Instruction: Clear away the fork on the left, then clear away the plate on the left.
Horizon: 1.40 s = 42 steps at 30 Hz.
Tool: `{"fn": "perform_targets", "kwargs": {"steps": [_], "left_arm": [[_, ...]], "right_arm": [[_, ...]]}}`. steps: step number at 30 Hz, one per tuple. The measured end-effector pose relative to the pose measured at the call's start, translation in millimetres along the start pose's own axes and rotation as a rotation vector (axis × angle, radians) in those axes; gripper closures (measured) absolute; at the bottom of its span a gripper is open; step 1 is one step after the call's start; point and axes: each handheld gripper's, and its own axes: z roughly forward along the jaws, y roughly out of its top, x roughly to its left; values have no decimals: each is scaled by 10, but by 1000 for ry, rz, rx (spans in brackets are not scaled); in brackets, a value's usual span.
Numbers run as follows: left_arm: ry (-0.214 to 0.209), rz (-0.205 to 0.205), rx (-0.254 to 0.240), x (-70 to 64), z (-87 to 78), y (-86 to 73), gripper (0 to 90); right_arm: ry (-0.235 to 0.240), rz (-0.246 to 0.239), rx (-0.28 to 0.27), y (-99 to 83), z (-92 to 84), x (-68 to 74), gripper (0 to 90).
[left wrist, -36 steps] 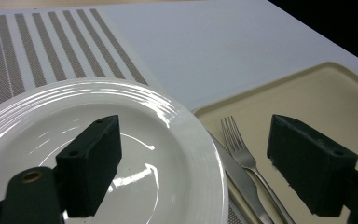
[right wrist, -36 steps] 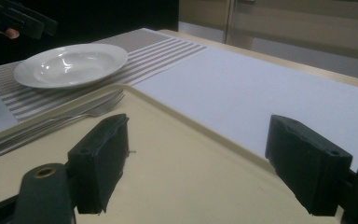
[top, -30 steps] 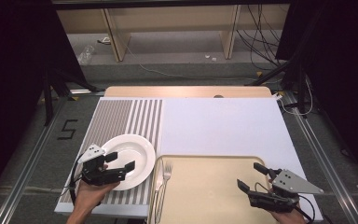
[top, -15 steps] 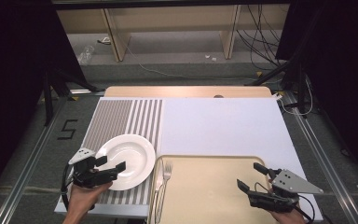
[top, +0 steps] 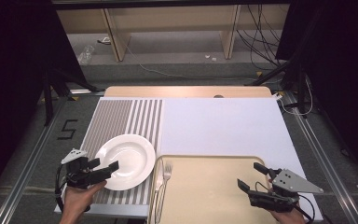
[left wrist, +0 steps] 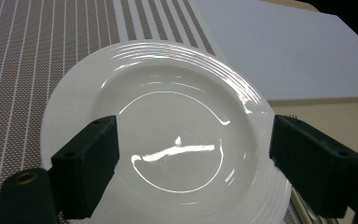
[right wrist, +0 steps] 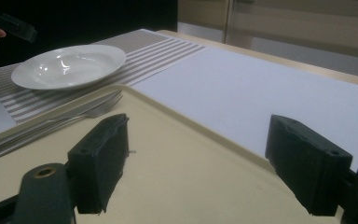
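A white plate (top: 127,161) rests on the striped placemat (top: 116,116), just left of the beige tray (top: 205,193). A fork (top: 166,173) lies along the tray's left side. My left gripper (top: 104,164) is open at the plate's near-left rim. In the left gripper view the plate (left wrist: 168,107) lies beneath and between the spread jaws of that gripper (left wrist: 193,140), with nothing gripped. My right gripper (top: 251,176) is open over the tray's right part. The right gripper view has this gripper (right wrist: 200,133) low above the bare tray (right wrist: 168,177), with the fork (right wrist: 74,116) and plate (right wrist: 70,65) farther off.
A white mat (top: 223,126) covers the table's right half beyond the tray. The wooden table edge (top: 186,91) runs along the back. Past it are the floor, shelving legs and cables (top: 261,42). The other hand's gripper (right wrist: 9,25) sits top left in the right gripper view.
My left gripper has drawn back a little to the left and toward the person, off the plate's middle. The plate and the right gripper have stayed in place.
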Motion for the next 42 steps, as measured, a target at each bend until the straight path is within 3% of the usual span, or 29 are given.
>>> {"fn": "perform_targets", "kwargs": {"steps": [4,14,18,22,26,30,32,36,42], "left_arm": [[14,-18,10,24,-2,-27,157],[36,-102,22,145,-46,-83,157],[34,-154,33,217,-58,-105,156],[35,-177,35,245,-70,-116,156],[43,-229,42,289,-68,-123,153],[18,-309,53,348,-60,-151,153],[19,-325,50,370,-69,-159,153],[4,-395,28,423,-85,-172,153],[7,-442,24,466,-90,-197,154]], "right_arm": [[0,7,5,-3,-6,-10,222],[0,7,-1,-4,-6,-11,222],[0,3,0,-5,-4,-8,222],[2,2,2,-1,-3,-6,222],[2,6,2,-5,6,-4,222],[1,12,4,-7,2,-9,222],[2,9,3,-1,5,1,222],[2,-1,16,2,7,12,222],[4,-3,12,6,13,24,222]]}}
